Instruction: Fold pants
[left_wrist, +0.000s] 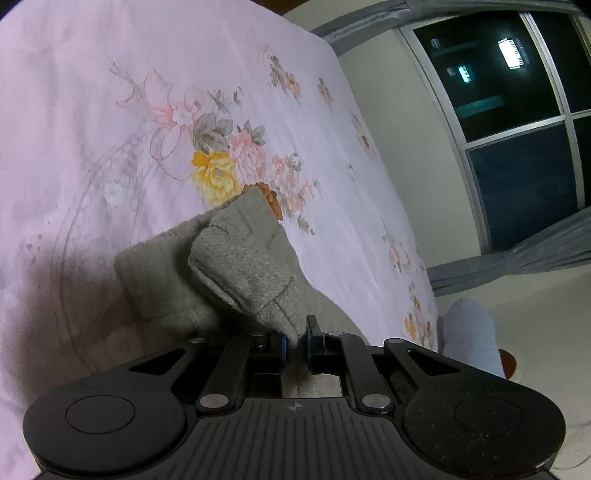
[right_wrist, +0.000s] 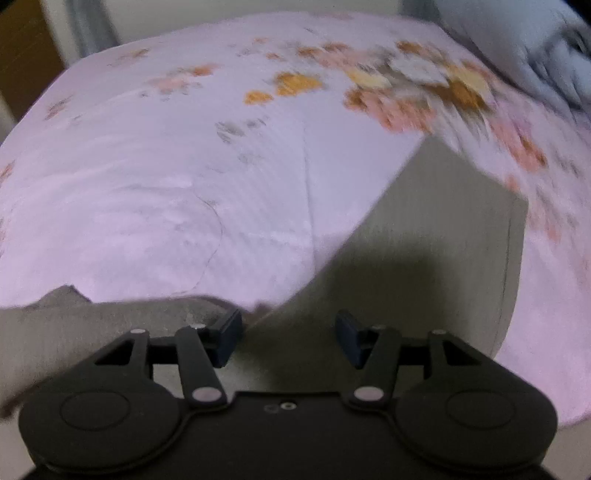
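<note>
The grey knit pants (left_wrist: 240, 266) lie on a pink floral bedsheet (left_wrist: 110, 110). In the left wrist view my left gripper (left_wrist: 295, 345) is shut on a bunched hem or corner of the pants, lifted and folded over the rest. In the right wrist view my right gripper (right_wrist: 288, 339) is open, its fingers wide apart just above a flat grey leg of the pants (right_wrist: 424, 251), holding nothing. That view is blurred by motion.
The bed's far edge (left_wrist: 369, 122) drops off toward a white wall and a dark window (left_wrist: 517, 110). A pale blue object (left_wrist: 469, 332) sits beyond the bed's corner. A grey-white pillow or blanket (right_wrist: 535, 48) lies at the right wrist view's top right.
</note>
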